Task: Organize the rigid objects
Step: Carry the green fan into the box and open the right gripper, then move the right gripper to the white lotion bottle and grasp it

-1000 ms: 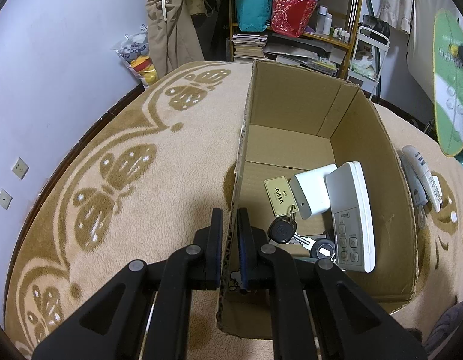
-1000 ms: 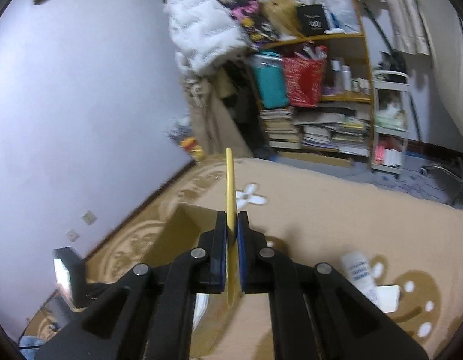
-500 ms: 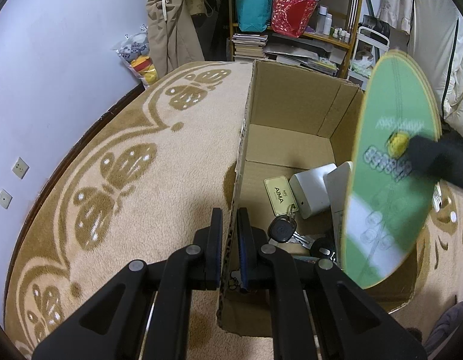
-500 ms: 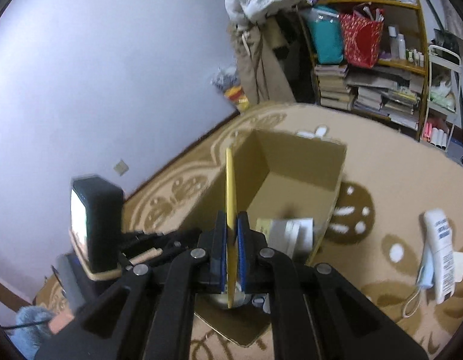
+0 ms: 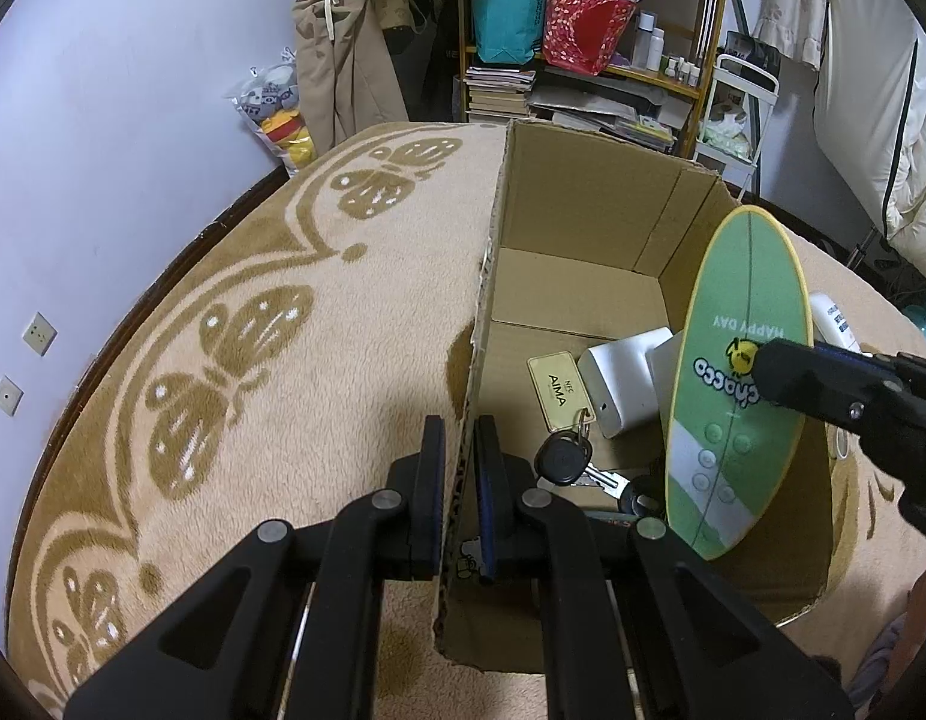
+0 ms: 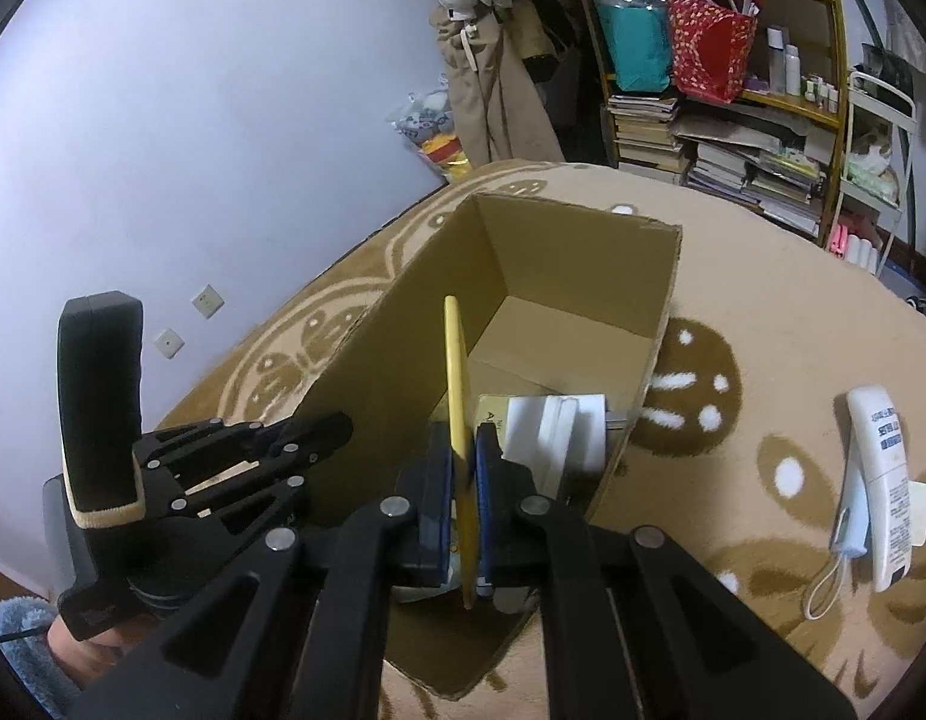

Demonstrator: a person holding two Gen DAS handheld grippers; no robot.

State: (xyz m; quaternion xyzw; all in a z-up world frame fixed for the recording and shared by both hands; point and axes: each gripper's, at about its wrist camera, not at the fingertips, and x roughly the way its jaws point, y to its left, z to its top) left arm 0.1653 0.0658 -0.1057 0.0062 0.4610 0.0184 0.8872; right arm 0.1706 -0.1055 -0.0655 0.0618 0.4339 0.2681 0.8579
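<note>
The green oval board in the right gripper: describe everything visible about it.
The green oval board is a thin, flat, rigid-looking oval with a yellow rim and a dark centre line. It is printed with "HAPPY DAY", a small yellow figure, white-outlined blue lettering, a pale band and faint circles. It stands nearly upright on its long axis, its lower end inside the cardboard box, in front of the white devices. The right gripper is shut on it; edge-on it shows yellow. Whether it touches the box floor is hidden.
</note>
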